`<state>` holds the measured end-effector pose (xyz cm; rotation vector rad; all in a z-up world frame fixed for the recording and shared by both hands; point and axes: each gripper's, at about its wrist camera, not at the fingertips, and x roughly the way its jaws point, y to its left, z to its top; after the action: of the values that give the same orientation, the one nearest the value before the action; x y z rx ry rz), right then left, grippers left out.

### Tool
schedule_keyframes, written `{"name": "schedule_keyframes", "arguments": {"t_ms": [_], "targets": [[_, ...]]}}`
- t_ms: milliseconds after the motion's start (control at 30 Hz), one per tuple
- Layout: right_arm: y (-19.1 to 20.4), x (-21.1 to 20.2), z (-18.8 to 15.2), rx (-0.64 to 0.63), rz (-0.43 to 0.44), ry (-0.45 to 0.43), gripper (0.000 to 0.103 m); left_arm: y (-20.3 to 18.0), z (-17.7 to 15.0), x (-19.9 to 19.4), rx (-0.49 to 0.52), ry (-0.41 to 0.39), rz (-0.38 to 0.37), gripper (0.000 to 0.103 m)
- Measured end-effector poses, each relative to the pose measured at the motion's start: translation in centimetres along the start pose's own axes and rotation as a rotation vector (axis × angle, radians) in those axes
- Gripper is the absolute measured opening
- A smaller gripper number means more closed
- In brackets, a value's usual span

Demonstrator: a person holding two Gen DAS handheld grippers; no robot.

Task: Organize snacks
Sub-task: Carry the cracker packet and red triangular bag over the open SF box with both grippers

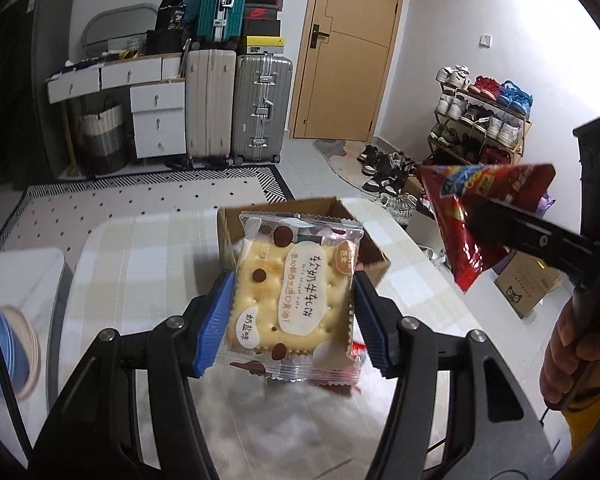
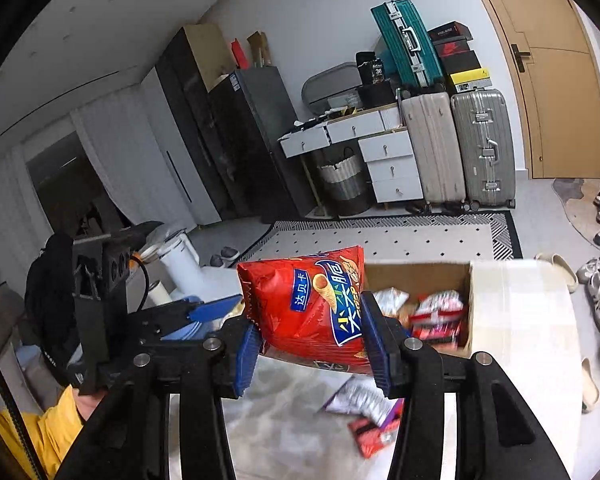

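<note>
My left gripper (image 1: 292,320) is shut on a clear-wrapped cracker packet (image 1: 292,300) and holds it above the table, in front of an open cardboard box (image 1: 376,256). My right gripper (image 2: 312,336) is shut on a red chip bag (image 2: 308,304), held above the table near the same box (image 2: 420,276), which holds several snack packets (image 2: 436,312). The red bag (image 1: 472,208) and the right gripper show at the right in the left wrist view. The left gripper (image 2: 216,308) shows at the left in the right wrist view.
Loose snack packets (image 2: 368,412) lie on the table (image 1: 140,248) below my right gripper. Suitcases (image 1: 236,104), a drawer unit (image 1: 156,116), a door (image 1: 348,48) and a shoe rack (image 1: 480,120) stand behind. A small cardboard box (image 1: 528,284) sits on the floor at right.
</note>
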<state>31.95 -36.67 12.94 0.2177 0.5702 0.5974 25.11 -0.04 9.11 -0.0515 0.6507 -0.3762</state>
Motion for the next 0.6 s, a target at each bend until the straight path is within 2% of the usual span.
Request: {"name": "schedule_keyframes", "arguments": {"t_ms": [133, 300, 600], "targets": [[-1.3, 1.0, 2.1, 0.01, -0.01, -0.005, 0.047, -0.5, 2.8, 1.9, 0.009, 0.005, 0.003, 0.056], [-3.3, 3.4, 3.8, 0.023, -0.032, 0.012, 0.047, 0.1, 5.0, 5.7, -0.009, 0.049, 0.016, 0.056], [-7.6, 8.9, 3.8, 0.051, -0.081, 0.076, 0.047, 1.2, 6.8, 14.4, -0.01, 0.156, 0.05, 0.056]]}}
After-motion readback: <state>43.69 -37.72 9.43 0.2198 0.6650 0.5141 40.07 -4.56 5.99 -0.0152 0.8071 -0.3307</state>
